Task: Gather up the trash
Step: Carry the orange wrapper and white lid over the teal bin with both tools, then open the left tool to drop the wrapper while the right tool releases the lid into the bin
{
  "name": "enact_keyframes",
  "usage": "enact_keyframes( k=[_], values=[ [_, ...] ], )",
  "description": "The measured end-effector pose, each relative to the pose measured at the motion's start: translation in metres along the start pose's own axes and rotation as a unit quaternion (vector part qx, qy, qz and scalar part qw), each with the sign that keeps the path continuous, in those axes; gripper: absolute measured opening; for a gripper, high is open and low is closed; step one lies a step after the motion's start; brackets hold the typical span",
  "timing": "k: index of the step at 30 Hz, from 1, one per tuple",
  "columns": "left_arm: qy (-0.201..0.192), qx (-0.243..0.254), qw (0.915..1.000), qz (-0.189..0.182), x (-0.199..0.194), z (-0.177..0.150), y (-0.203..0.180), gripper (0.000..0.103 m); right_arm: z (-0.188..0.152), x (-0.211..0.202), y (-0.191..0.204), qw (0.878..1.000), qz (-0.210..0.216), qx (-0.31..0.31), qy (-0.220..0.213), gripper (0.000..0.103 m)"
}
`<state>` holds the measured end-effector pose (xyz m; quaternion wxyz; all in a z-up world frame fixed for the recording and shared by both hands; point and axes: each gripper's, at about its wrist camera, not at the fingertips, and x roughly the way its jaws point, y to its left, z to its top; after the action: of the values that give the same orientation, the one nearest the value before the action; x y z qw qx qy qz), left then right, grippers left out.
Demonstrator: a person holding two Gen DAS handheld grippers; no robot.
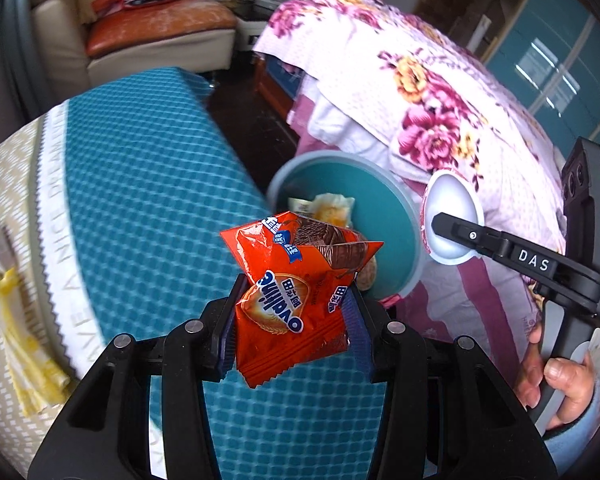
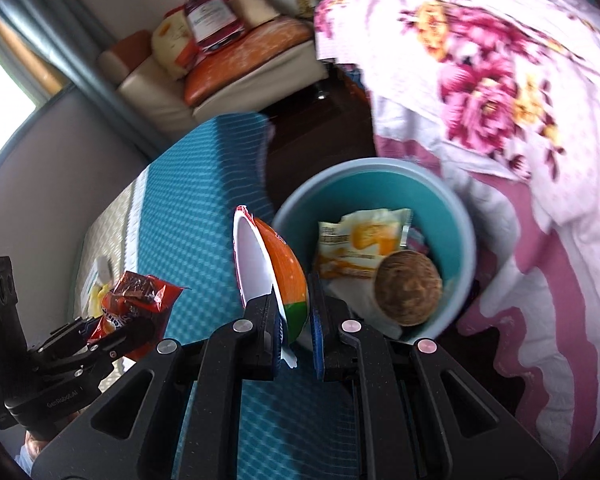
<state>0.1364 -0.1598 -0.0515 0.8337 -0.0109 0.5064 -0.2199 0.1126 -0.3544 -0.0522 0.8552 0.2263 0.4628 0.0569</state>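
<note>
My left gripper [image 1: 292, 304] is shut on an orange snack wrapper [image 1: 296, 300], held over the blue checked cloth short of the bin. The same wrapper [image 2: 136, 300] and left gripper [image 2: 112, 332] show at lower left in the right wrist view. My right gripper [image 2: 294, 304] is shut on the rim of a small orange-and-white plastic cup [image 2: 272, 272]. In the left wrist view that cup [image 1: 452, 220] shows its white inside, pinched by the right gripper [image 1: 440, 222] beside the teal trash bin [image 1: 396, 216]. The bin [image 2: 456, 216] holds a yellow packet [image 2: 360, 244] and a brown round thing [image 2: 408, 288].
A table with a blue checked cloth [image 1: 148, 184] lies under both grippers, with yellow and white papers [image 1: 24, 344] at its left end. A bed with a floral pink quilt [image 1: 440, 92] crowds the bin's right side. A cream sofa [image 1: 140, 28] with cushions stands at the back.
</note>
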Motion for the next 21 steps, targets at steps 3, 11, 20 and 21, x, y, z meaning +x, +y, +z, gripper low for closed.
enact_keyframes(
  k=[3, 11, 20, 21],
  values=[
    [0.009, 0.010, 0.9999, -0.003, 0.012, 0.004, -0.014, 0.047, -0.001, -0.003, -0.017, 1.000, -0.004, 0.015, -0.003, 0.011],
    [0.023, 0.024, 0.9994, -0.006, 0.037, 0.018, -0.032, 0.047, 0.003, -0.008, -0.053, 0.999, -0.014, 0.036, -0.006, 0.011],
    [0.036, 0.029, 0.9989, -0.005, 0.058, 0.029, -0.035, 0.048, 0.008, -0.002, -0.066, 0.999, -0.025, 0.043, 0.002, 0.011],
    [0.038, 0.029, 0.9988, -0.005, 0.061, 0.030, -0.034, 0.053, 0.009, -0.002, -0.069, 0.999, -0.027, 0.042, 0.003, 0.011]
  ],
)
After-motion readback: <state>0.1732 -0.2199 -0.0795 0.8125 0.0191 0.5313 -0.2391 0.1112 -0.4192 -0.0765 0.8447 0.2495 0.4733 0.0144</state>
